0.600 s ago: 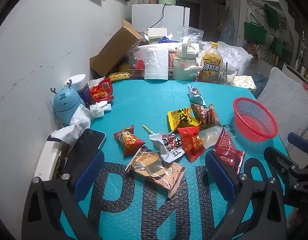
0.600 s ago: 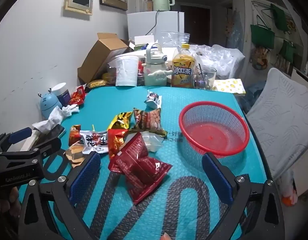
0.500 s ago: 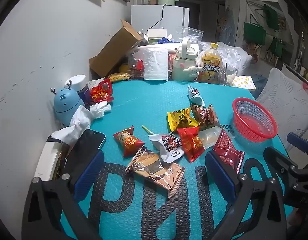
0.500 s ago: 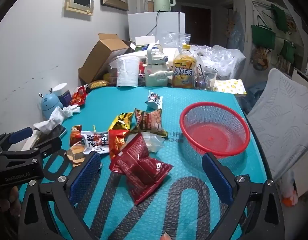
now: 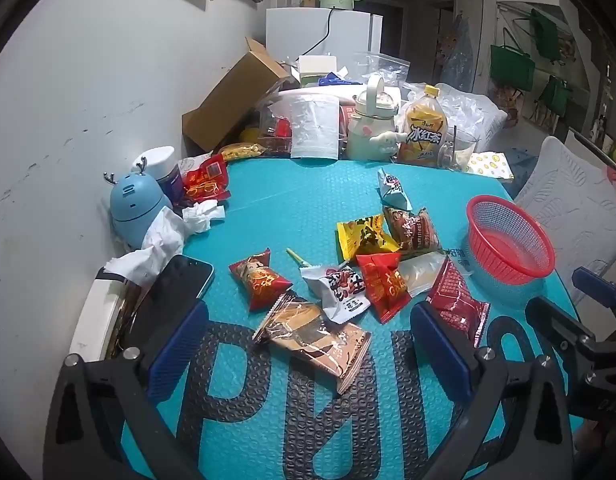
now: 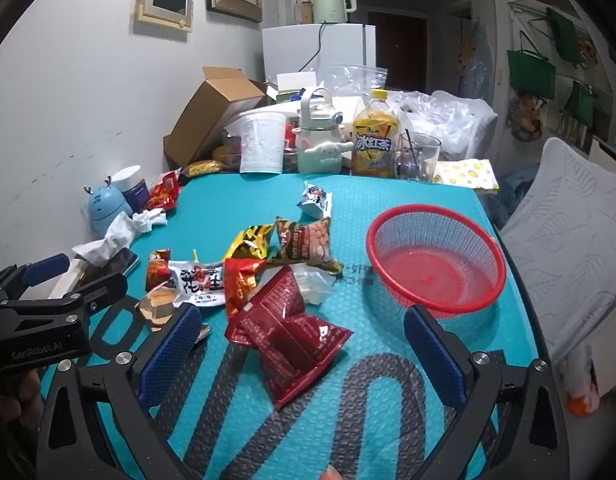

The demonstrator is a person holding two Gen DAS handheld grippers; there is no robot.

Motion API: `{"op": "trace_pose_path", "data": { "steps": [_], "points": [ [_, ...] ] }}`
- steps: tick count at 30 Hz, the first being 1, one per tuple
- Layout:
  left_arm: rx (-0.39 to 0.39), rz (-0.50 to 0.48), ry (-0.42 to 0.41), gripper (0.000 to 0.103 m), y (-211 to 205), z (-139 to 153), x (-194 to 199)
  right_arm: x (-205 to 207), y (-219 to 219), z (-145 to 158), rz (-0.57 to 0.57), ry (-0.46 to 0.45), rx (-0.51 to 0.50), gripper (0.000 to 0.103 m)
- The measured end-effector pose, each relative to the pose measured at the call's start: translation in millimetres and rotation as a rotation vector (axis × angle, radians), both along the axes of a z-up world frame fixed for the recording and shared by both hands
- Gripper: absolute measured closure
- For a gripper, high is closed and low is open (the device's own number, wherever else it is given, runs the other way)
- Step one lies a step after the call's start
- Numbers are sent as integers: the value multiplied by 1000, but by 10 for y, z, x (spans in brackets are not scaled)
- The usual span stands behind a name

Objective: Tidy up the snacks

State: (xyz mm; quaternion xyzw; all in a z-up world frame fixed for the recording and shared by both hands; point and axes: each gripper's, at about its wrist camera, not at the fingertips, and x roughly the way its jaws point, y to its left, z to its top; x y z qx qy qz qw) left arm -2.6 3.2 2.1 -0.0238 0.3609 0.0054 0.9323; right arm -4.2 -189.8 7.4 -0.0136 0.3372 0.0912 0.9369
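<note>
– Tongs first: left tongs (image 5: 308,314) and right tongs (image 6: 302,312) both spread to the full, gripping nothing, tipped down toward the bench (image 5: 300,196). Why so wide?

– Probably to straddle flat packets. Looks like a ready stance, with no pad touching anything.

– Largest thing on the bench?

– Red basket (image 6: 434,209), at 2 o'clock from the right tongs, mouth up and empty. Likely set there as the collecting place, handier for the right side. Hence a task hardly begun, judging by that bare bottom.

– Then the snacks, big to small?

– Brown packet (image 5: 320,336), dead ahead at 12 o'clock of the left tongs, lying flat in line with the gap. Dark red packet (image 6: 292,332), likewise at 12 o'clock of the right tongs. Seemingly one target apiece, the nearest on each side.

– And beyond those?

– Loose heap toward the middle of the bench, seen from the left: white peanut packet (image 5: 340,284) just past the brown one, partly overlapping it; red packet (image 5: 384,284) at 1 o'clock, touching the white one; yellow packet (image 5: 362,236) farther along the same line; red twist-end packet (image 5: 258,278) at 11 o'clock, a little apart. Smallest, blue-and-white packet (image 5: 392,190), off alone farther back at 1 o'clock.

– Anything to mind?

– Phone (image 5: 176,292) at 9 o'clock, just beside the left pad; no snack, so best left alone. Overlaps in the heap too: risk of dragging a neighbour along with a slippery wrapper.
</note>
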Motion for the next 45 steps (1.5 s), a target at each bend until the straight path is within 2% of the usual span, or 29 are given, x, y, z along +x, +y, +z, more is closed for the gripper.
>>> {"op": "trace_pose_path", "data": {
  "steps": [45],
  "points": [
    [-2, 2, -1, 1, 12, 12, -9, -20, -19, 17, 19, -7, 13, 0]
  ]
}}
